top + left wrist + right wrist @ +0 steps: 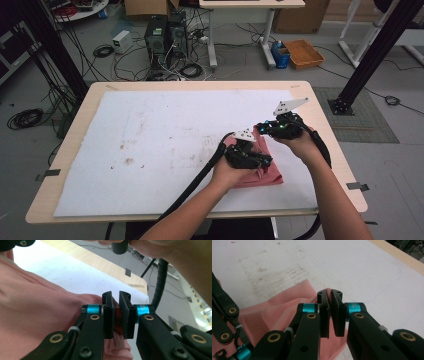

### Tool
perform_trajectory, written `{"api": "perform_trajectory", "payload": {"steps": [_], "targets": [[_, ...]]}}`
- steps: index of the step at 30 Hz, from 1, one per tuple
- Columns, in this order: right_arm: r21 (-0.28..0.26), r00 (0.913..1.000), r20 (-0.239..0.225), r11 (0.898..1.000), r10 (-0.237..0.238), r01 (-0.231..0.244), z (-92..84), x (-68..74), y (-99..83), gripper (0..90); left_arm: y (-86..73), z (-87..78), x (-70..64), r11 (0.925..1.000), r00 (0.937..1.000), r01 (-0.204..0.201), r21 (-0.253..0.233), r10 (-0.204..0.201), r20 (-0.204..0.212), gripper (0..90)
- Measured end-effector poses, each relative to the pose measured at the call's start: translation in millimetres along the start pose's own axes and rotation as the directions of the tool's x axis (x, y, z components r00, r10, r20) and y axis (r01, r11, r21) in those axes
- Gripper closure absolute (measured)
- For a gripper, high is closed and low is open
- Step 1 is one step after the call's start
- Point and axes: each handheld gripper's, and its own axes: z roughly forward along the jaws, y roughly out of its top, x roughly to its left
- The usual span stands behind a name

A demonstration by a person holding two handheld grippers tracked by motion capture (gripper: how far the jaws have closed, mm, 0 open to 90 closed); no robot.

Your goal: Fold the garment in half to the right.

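I work on a soft pink knitted cloth (pixel 260 167) that lies folded at the lower right of the high view, on the white felt mat (pixel 150 140) that covers the light wooden counter (pixel 75 120).

My left hand-held gripper (pixel 116 316) has its jaws almost together, with a narrow gap; a fold of the cloth sits between them, and the pads seem to touch it only lightly, so I judge the pinch is loose. My right hand-held gripper (pixel 330 312) stands at the upper edge of the cloth; the jaws are nearly pressed together and a thin pink edge shows at their tips, so I think it pinches this edge.

The cloth looks light, limp and a little stretchy. It will sag and wrinkle when I lift it, and it will not keep a shape by itself. It is not fragile, but a thin layer can slip out from a weak pinch. I would take it at an edge or a corner, with both layers of the fold inside the jaws, and keep the two holds well apart so the fabric stays flat.

In the upper right of the high view, on the floor behind the counter, stands an orange plastic tray (pixel 303 53); I cannot tell what is inside. Beside it is a small blue box (pixel 281 54) with something in it that is too small to name.
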Motion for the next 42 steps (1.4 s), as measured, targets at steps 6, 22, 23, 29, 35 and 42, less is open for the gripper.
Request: {"api": "perform_trajectory", "payload": {"steps": [6, 22, 23, 29, 35, 42], "targets": [[-0.051, 0.9950, 0.048, 0.995, 0.088, -0.085, -6.4, -9.6, -8.8, 56.8, 0.0, -22.7, 2.9, 0.9997, 0.9994, 0.002, -0.025, -0.003, -0.034, 53.6], [0.042, 0.9990, -0.030, 0.999, 0.032, -0.031, 48.5, 15.1, 20.9, 41.4, -45.1, -156.0, 18.4, 0.9978, 0.9552, -0.004, -0.067, -0.016, -0.295, 37.0], [0.051, 0.9989, -0.035, 0.998, 0.030, -0.029, 52.8, 16.6, 21.4, 41.4, -50.3, -161.5, 17.2, 0.9977, 0.9523, -0.003, -0.068, -0.018, -0.305, 36.9], [0.097, 0.9995, -0.028, 0.995, 0.016, -0.013, 80.0, 28.0, 22.5, 40.8, -86.1, -188.4, 9.6, 0.9986, 0.9370, 0.014, -0.051, -0.031, -0.348, 36.6], [0.083, 0.9993, -0.021, 0.996, 0.030, -0.028, 83.5, 36.9, 15.2, 40.9, -112.8, -215.6, 8.1, 0.9967, 0.9159, -0.026, -0.076, -0.007, -0.401, 33.8], [0.046, 0.9903, 0.119, 0.996, 0.071, -0.077, 54.6, 32.2, -21.9, 45.1, -122.8, -223.9, 23.8, 0.9950, 0.8966, 0.008, -0.100, -0.052, -0.440, 30.8]]}}
